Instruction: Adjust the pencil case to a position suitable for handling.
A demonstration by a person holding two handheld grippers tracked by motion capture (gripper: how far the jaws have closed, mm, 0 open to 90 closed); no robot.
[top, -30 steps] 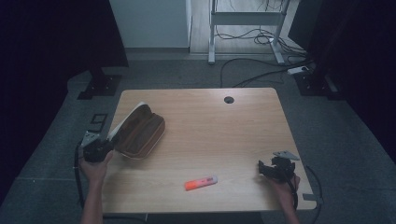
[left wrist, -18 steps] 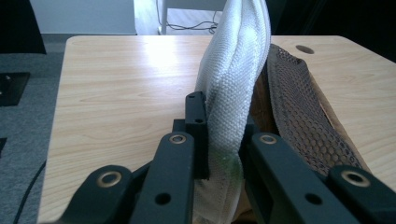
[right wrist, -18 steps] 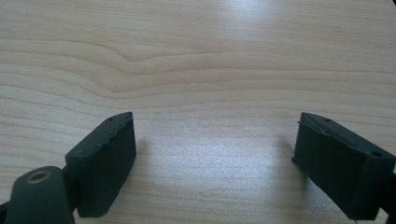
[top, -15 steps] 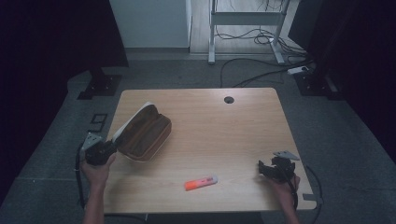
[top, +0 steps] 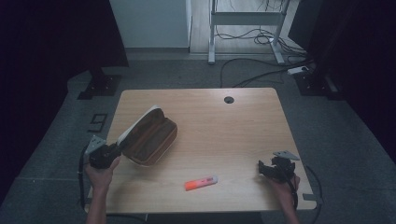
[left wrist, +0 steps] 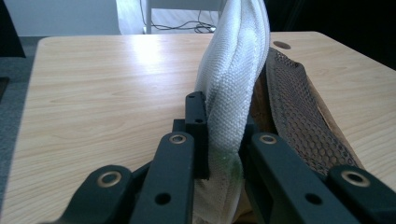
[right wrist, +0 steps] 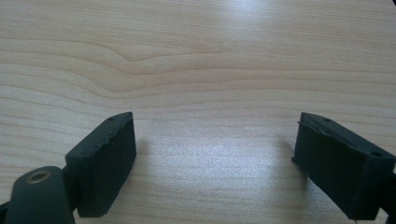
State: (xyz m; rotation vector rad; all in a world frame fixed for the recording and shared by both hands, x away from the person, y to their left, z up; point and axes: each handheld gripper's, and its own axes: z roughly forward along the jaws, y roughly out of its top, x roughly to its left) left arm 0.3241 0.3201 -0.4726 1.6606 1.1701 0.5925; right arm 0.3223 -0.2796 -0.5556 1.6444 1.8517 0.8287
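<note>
We have the tabletop (top: 243,126) before us, pale wood and mostly bare. The largest thing on it is the pencil case (top: 148,138), brown with a mesh-lined inside, lying toward the left side near the front, its white lid (left wrist: 233,79) raised and standing open. Our left claw (top: 114,150) is clenched on the lid's edge; in the left gripper view the white fabric is pinched between the two black jaws and rises straight up from them, with the brown mesh pocket (left wrist: 303,126) lying off to one side. We judge the lid is held up like this so that the inside stays open and something can go in.

Next in size, our right claw (top: 262,169) rests at the right front of the tabletop, well apart from the case. It is released: the right gripper view shows the jaws spread wide over bare wood with nothing between them, which reads as waiting.

Smallest is the orange highlighter (top: 201,183), lying flat near the front edge between the two claws, untouched. It seems the likely thing to go into the case.
</note>
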